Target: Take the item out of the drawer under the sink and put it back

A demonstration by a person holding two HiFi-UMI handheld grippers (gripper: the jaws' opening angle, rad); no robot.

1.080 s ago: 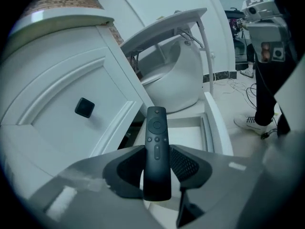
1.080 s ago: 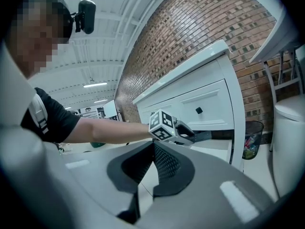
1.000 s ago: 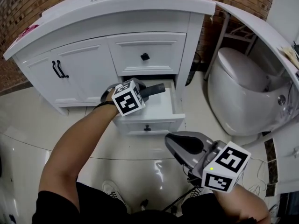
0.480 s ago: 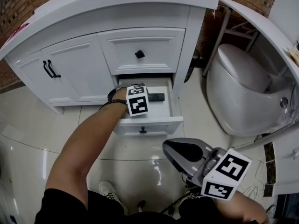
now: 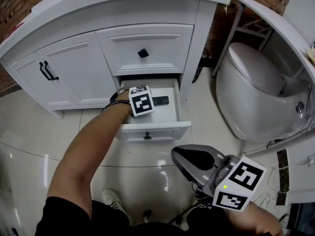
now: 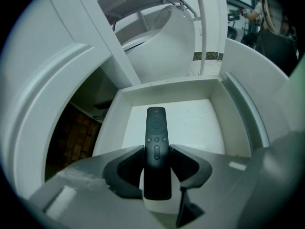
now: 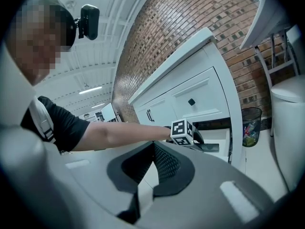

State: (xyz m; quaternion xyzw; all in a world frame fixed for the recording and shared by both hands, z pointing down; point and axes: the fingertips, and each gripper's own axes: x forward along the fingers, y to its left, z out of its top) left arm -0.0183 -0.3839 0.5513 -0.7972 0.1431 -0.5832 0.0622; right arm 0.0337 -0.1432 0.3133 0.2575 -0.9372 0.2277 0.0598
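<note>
The lower drawer [image 5: 153, 128] under the sink stands pulled out. My left gripper [image 5: 150, 101] reaches into it from the left, shut on a black remote [image 5: 161, 101]. In the left gripper view the remote [image 6: 157, 142] lies lengthwise between the jaws of the left gripper [image 6: 157, 151], buttons up, its far end over the white drawer floor [image 6: 200, 123]. Whether it rests on the floor I cannot tell. My right gripper [image 5: 181, 157] hangs low over the tiled floor in front of the vanity, jaws together and empty. The right gripper [image 7: 152, 147] points toward the drawer from a distance.
A shut upper drawer [image 5: 147, 50] with a black knob sits above the open one, with cabinet doors [image 5: 59, 77] to its left. A white toilet [image 5: 251, 97] stands right of the vanity. A waste bin [image 7: 250, 123] stands between them. Glossy tiles [image 5: 29, 146] lie in front.
My left gripper has carried the remote from above the drawer front down and back into the drawer. The head view has shifted slightly. The right gripper has stayed where it was.
</note>
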